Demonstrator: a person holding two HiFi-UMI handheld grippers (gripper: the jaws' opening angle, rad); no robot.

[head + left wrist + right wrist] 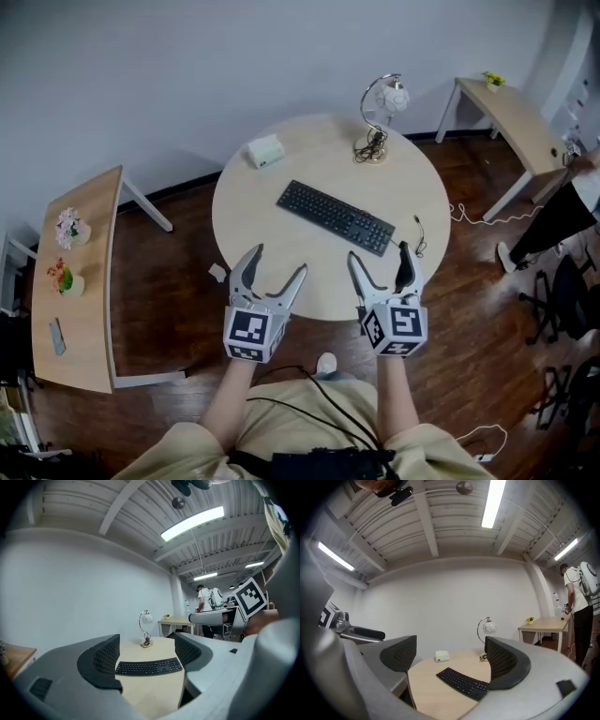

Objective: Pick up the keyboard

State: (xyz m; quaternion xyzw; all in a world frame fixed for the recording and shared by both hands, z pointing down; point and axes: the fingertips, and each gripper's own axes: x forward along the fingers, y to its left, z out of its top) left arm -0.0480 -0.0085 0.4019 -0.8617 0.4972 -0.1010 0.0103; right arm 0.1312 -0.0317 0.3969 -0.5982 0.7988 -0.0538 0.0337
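both claws, the left gripper [279, 260] and the right gripper [380, 251], stand wide with nothing between the jaws, level with the near rim of the round table [319, 277]. the keyboard [336, 217] lies flat and slantwise at mid-table, apart from both.

probable hazards: the board is low and long, so a jaw would probably skid over its edge and push it toward the lamp [382, 117]. a grip at one end only would probably let the other end sag or swing. the thin cable [419, 234] just beside its right end may snag.

containers: a white box [265, 151] on the table, contents not visible. two pots [70, 228] on the left desk [94, 309] hold flowers. a small pot [493, 81] on the right desk [516, 117] holds yellow blooms.
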